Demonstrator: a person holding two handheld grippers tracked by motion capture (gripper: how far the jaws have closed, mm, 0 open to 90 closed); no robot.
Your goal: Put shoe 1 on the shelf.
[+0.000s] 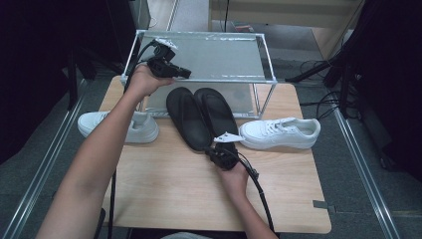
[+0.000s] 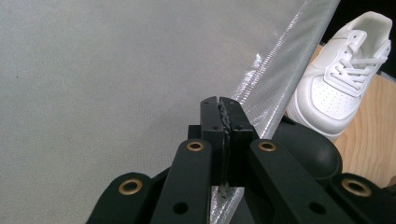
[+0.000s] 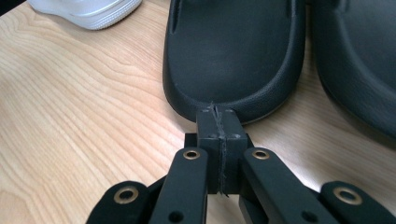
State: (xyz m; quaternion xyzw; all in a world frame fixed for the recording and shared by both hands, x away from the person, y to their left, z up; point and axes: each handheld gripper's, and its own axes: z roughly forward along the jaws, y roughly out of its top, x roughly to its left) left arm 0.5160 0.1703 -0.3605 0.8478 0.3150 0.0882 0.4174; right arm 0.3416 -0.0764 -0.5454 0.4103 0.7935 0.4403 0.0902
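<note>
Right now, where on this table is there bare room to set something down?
The near half of the wooden table, between the left forearm and the right tool, is bare. The shelf's top is bare right of the left tool. Mid-table is crowded: black slippers between two white sneakers.

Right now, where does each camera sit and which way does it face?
High view: above the person's side, looking forward and down on the wooden table, two black slippers, two white sneakers and the shelf rack; both forearms show.
Left gripper view: on the left gripper, shut fingers over the rack's top, aimed toward the right white sneaker.
Right gripper view: on the right gripper, shut, low above the table, facing the left black slipper heel.
Shared: the left gripper view and high view both show that sneaker.
</note>
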